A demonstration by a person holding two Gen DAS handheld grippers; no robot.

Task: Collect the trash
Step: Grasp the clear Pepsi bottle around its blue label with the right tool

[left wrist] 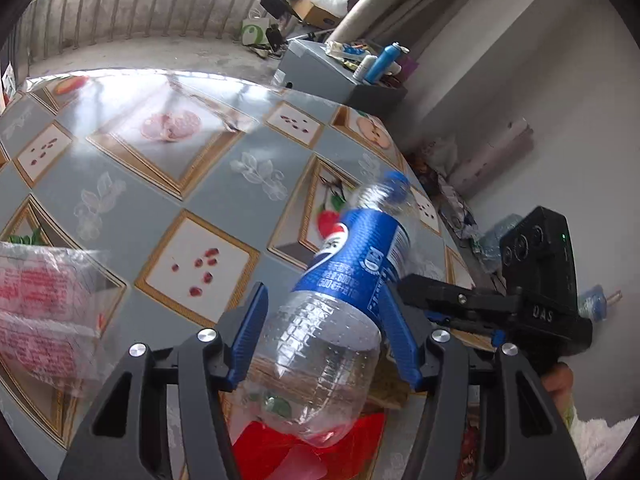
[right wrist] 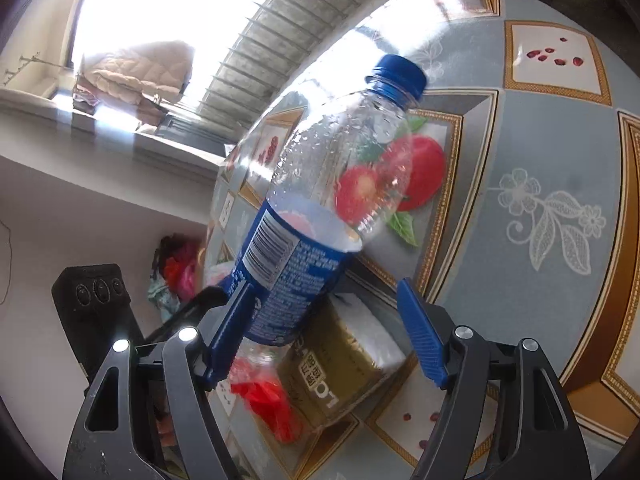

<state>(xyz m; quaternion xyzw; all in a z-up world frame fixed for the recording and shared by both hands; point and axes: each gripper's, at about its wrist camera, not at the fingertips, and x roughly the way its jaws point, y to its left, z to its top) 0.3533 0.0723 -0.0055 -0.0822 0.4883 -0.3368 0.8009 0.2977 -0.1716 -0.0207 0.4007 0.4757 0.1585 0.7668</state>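
An empty clear plastic bottle [left wrist: 340, 280] with a blue label and blue cap sits tilted between the blue fingers of my left gripper [left wrist: 320, 304], which is shut on its lower body above the table. The same bottle [right wrist: 320, 200] fills the right wrist view, cap pointing up and right. My right gripper [right wrist: 324, 296] is open, its left finger [right wrist: 232, 328] beside the bottle's label and its right finger well apart from it. In the left wrist view the right gripper's body [left wrist: 500, 304] shows at the right, reaching toward the bottle.
A clear plastic wrapper with red print [left wrist: 44, 312] lies at the left. A red plastic scrap [right wrist: 268, 404] and an olive box [right wrist: 336, 364] lie below the bottle on the fruit-patterned tablecloth [left wrist: 160, 184]. A grey cabinet with bottles [left wrist: 340, 76] stands beyond the table.
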